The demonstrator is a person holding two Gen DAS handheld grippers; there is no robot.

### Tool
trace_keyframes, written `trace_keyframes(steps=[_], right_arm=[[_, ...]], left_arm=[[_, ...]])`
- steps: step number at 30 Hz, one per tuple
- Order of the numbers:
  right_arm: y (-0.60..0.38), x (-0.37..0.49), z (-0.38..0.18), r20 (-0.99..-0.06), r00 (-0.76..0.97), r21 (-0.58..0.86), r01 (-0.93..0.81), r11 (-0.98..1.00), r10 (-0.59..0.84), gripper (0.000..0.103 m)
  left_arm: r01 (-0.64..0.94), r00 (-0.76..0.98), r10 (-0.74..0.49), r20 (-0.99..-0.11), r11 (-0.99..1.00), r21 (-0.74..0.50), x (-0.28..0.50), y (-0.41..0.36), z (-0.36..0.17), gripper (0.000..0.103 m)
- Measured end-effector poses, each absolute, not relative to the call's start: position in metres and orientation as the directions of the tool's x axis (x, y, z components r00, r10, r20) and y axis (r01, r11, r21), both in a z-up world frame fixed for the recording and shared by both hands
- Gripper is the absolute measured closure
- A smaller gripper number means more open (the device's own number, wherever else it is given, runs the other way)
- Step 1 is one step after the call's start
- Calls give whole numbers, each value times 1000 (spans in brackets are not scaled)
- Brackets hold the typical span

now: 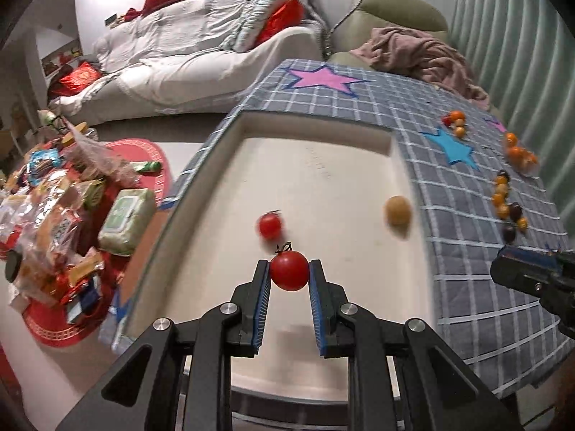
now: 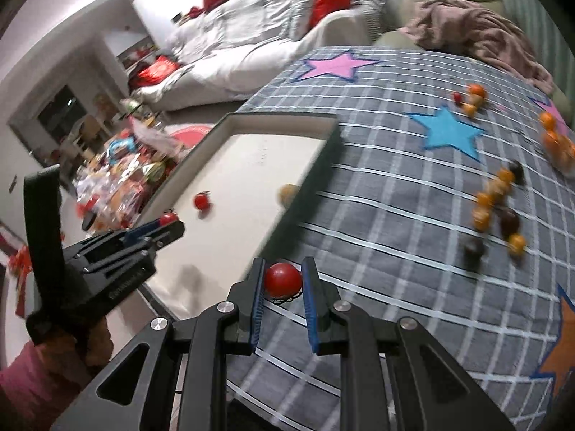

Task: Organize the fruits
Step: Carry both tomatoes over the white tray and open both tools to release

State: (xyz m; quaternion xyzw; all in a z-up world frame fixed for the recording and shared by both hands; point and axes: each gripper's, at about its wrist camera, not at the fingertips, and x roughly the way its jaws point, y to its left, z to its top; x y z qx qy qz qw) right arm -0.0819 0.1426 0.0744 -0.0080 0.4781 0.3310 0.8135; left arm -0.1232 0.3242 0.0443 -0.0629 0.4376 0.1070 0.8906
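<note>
**Two tomatoes in the jaws, tray half reached**

Far left, off the table, a snack pile [image 1: 72, 208] covers the floor by the sofa [image 1: 201, 57]. It plays no part here.

Next comes the tray [image 1: 316, 133], a shallow white one on the checked cloth [image 1: 467, 305]. Two fruits already lie inside: a red tomato [image 1: 269, 225] at about 9 o'clock of the tray floor and a tan fruit [image 1: 398, 211] at 3 o'clock, against the right wall.

The left gripper [image 1: 289, 274] hangs over the tray's near end, at 6 o'clock, pinching a cherry tomato [image 1: 289, 272] across its middle, stem up.

The right gripper [image 2: 283, 278] is pressed onto a second tomato [image 2: 283, 279], stem down. It sits over the cloth, just outside the tray's near right corner, not yet above the floor.

Farther right, loose fruits [image 2: 496, 208], orange and dark, are strewn at 2 to 3 o'clock, with more oranges [image 2: 555, 140] beyond.

These tomatoes look light, smooth and thin-skinned. I judge they would bruise or split under a hard squeeze and roll once let go. Hold at the widest girth, gently, and release low in the tray.
</note>
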Motion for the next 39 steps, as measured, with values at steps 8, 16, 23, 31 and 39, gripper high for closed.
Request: trace_keyframes(steps=[8, 16, 23, 31, 39], right_arm=[[203, -83, 58, -823, 264, 253, -623, 740, 503, 81], [229, -87, 34, -871, 228, 194, -656, 729, 436, 81], [232, -91, 39, -864, 238, 180, -677, 714, 444, 43], [219, -90, 59, -828, 307, 178, -649, 740, 469, 11], [178, -82, 70, -811, 365, 179, -588, 789, 456, 0]], left_arm=[[-294, 558, 170, -812, 956, -2, -128, 350, 30, 80], [-300, 534, 183, -826, 954, 17, -127, 354, 18, 80], [-318, 520, 190, -833, 948, 18, -127, 358, 12, 56], [-359, 532, 188, -826, 933, -18, -134, 368, 17, 27], [-306, 550, 167, -818, 952, -11, -134, 344, 29, 27]])
